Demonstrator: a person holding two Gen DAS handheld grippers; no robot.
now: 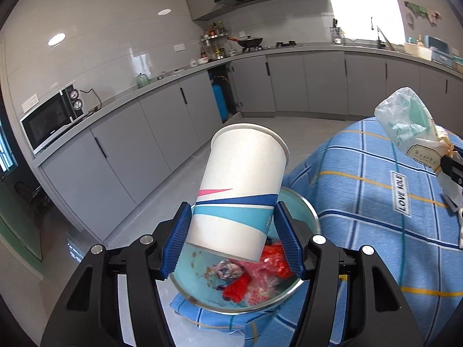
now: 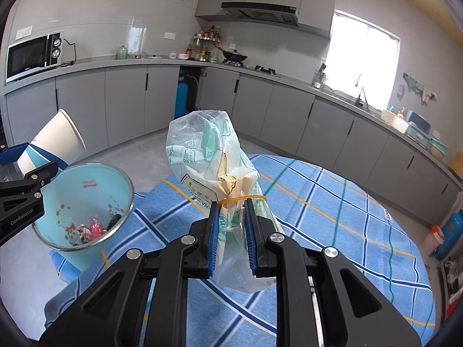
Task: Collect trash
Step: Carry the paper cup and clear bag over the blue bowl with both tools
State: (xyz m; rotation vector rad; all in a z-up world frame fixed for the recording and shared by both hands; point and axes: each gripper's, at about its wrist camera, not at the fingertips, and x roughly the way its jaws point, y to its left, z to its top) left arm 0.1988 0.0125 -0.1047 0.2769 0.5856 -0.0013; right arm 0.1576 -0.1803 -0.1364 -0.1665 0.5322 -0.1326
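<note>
The left claw is clamped on a paper cup held above the bin at the counter's edge. The right claw pinches a plastic bag beside the bin. Some scraps already lie inside; both items remain to drop.

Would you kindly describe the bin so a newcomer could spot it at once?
Find the table with the blue plaid cloth. At its left edge sits the bin, pale blue with a metal rim, cartoon prints and scraps inside. Nothing else there is an open container.
</note>
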